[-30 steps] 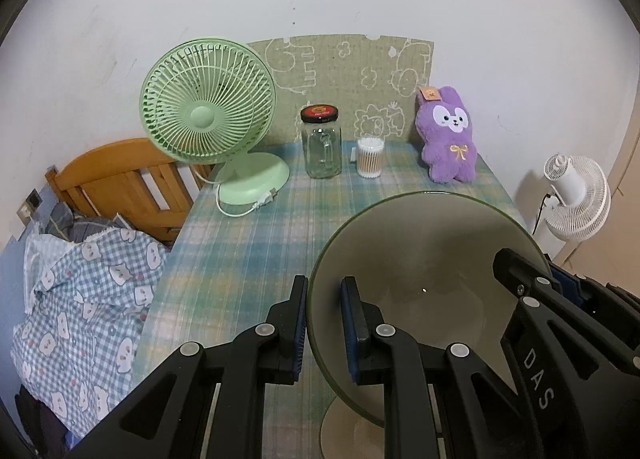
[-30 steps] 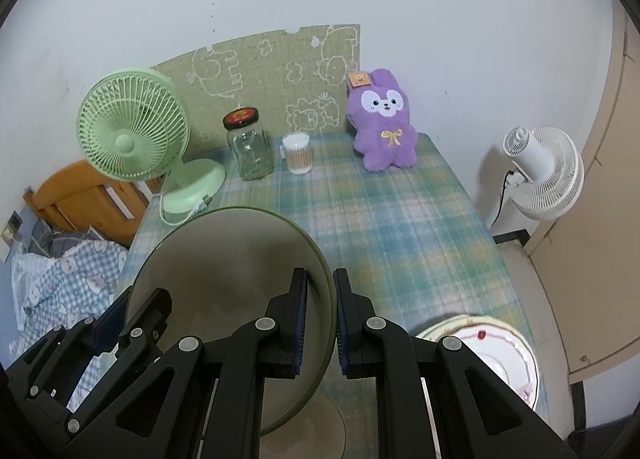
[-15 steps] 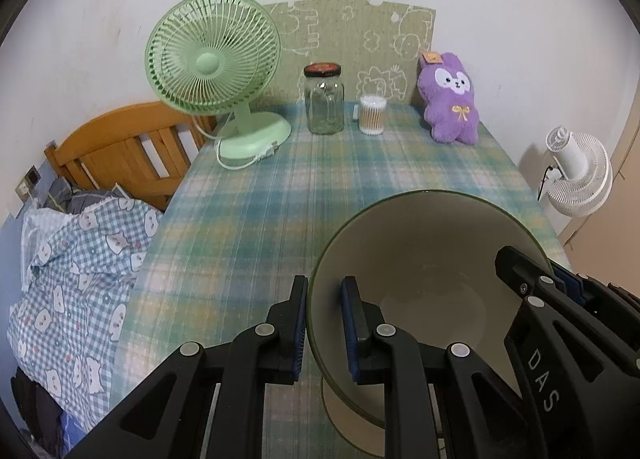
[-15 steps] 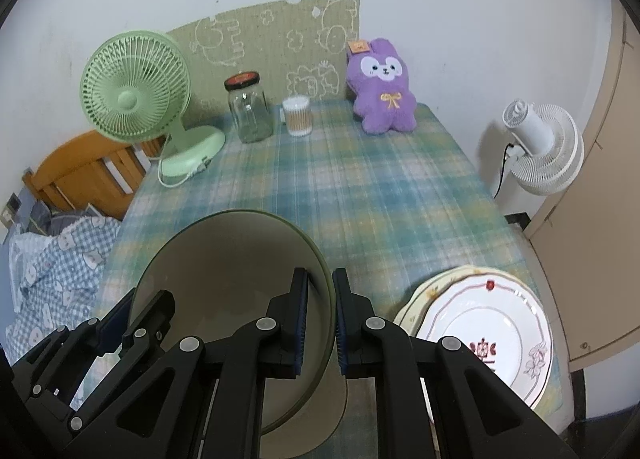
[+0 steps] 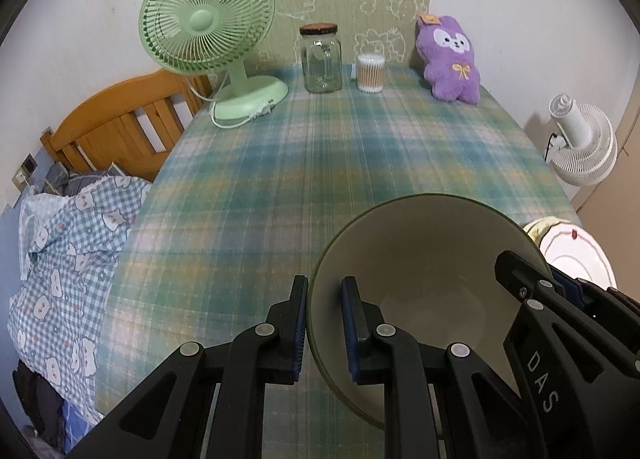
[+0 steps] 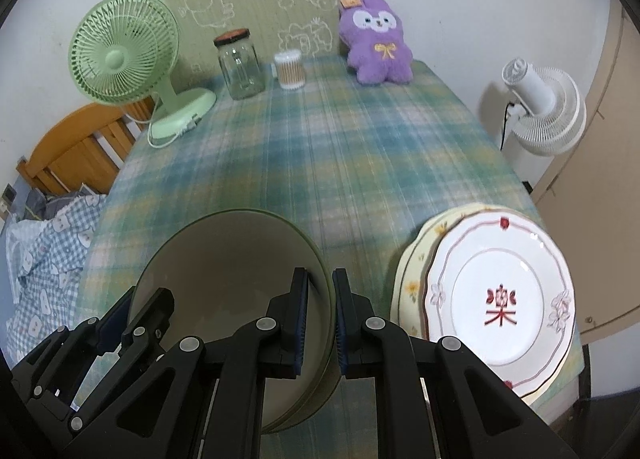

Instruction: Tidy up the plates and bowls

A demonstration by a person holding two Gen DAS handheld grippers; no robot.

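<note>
A large olive-green bowl (image 5: 424, 259) with a cream inside is held between both grippers above the near end of the table. My left gripper (image 5: 325, 323) is shut on the bowl's left rim. My right gripper (image 6: 320, 315) is shut on the bowl's (image 6: 228, 259) right rim. A stack of plates (image 6: 500, 299) lies at the near right of the table: a white plate with a red character on a cream flowered plate (image 6: 416, 259). The stack's edge also shows in the left wrist view (image 5: 576, 255).
The table has a green plaid cloth (image 5: 340, 163). At its far end stand a green desk fan (image 5: 208, 23), a glass jar (image 5: 321, 59), a cotton-swab tub (image 5: 371, 73) and a purple plush (image 5: 450, 59). A wooden chair (image 5: 116, 131) is left, a white floor fan (image 6: 544, 107) right.
Both grippers have carried the bowl lower and tilted down toward the table. The plate stack has come much further into the right wrist view and now shows in the left one.
</note>
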